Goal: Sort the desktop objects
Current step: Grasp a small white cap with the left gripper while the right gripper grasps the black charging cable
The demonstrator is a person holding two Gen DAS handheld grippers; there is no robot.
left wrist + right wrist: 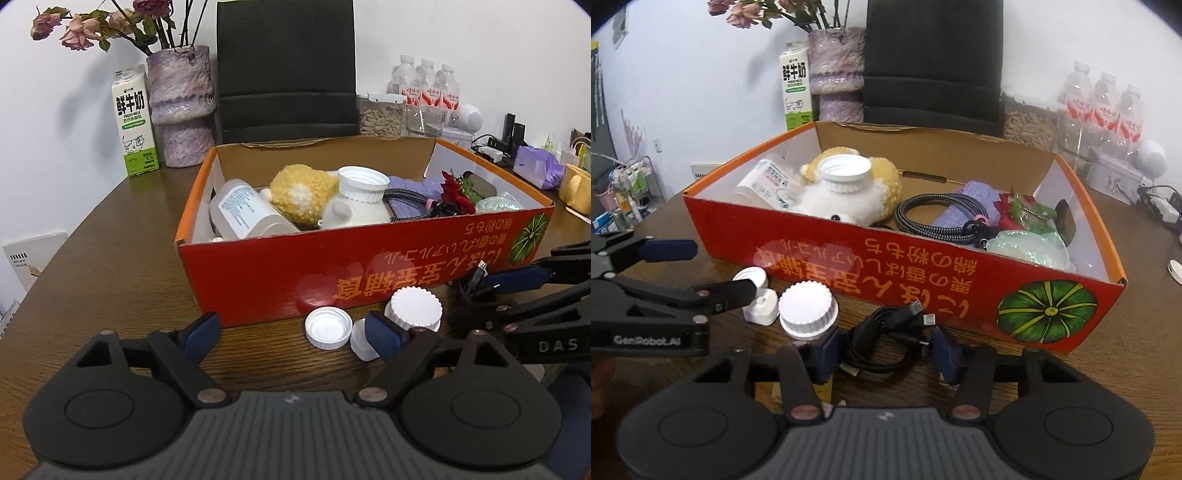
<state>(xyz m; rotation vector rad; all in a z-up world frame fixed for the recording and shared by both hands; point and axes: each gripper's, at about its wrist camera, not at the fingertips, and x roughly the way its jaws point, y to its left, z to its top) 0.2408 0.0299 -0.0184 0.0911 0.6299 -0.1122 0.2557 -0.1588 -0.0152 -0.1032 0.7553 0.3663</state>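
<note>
Two risks stand out: the right tool (882, 354), apparently not yet pinching the black coiled cable (886, 343), may snag loops, while the open left tool (291, 332) could knock the white ribbed bottle cap (415, 308) across the surface (122, 266).

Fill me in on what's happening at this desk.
A person is sorting desk clutter into the red cardboard box with two handheld grippers. The right gripper straddles a coiled black cable in front of the box. The left gripper hangs open near the loose white caps, holding nothing.

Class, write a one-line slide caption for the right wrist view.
Right tool straddles a coiled black USB cable in front of the red cardboard box.
</note>
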